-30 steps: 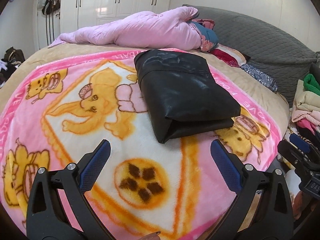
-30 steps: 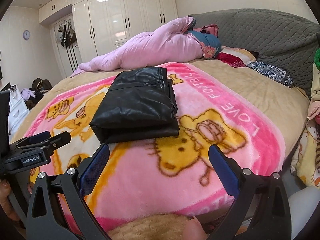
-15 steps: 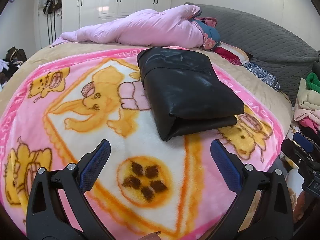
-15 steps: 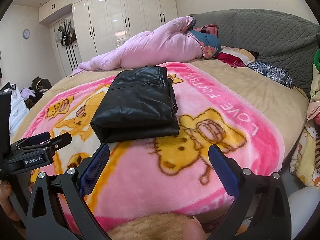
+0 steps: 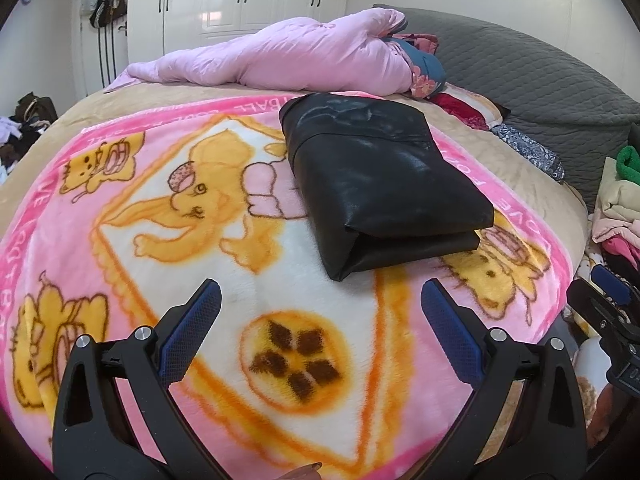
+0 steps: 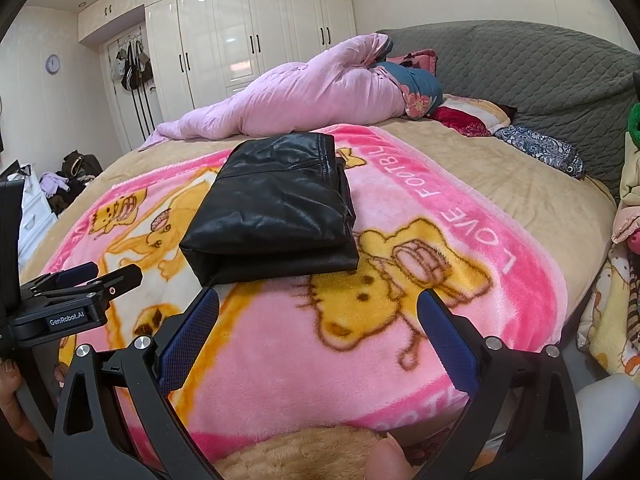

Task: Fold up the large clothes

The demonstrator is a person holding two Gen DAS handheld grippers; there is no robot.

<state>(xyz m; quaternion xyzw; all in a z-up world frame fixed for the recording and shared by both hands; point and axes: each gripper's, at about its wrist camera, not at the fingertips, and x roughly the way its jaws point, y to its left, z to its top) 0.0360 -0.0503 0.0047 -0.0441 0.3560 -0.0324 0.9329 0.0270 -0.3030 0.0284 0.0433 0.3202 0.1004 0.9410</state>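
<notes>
A black leather garment (image 5: pixel 380 180) lies folded into a thick rectangle on the pink cartoon blanket (image 5: pixel 160 200) that covers the bed. It also shows in the right wrist view (image 6: pixel 276 216). My left gripper (image 5: pixel 320 312) is open and empty, held above the blanket in front of the garment's near folded edge. My right gripper (image 6: pixel 318 320) is open and empty, also just short of the garment. The left gripper (image 6: pixel 72 292) shows at the left edge of the right wrist view.
A rolled pink duvet (image 5: pixel 288 56) lies across the far side of the bed. A grey quilted headboard (image 5: pixel 540 76) stands at the right. A pile of clothes (image 5: pixel 616 200) sits beside the bed's right edge. White wardrobes (image 6: pixel 256 40) line the far wall.
Both grippers have drifted slightly; the garment sits a little lower and nearer in both views. The garment itself has not moved, and both grippers stay open.
</notes>
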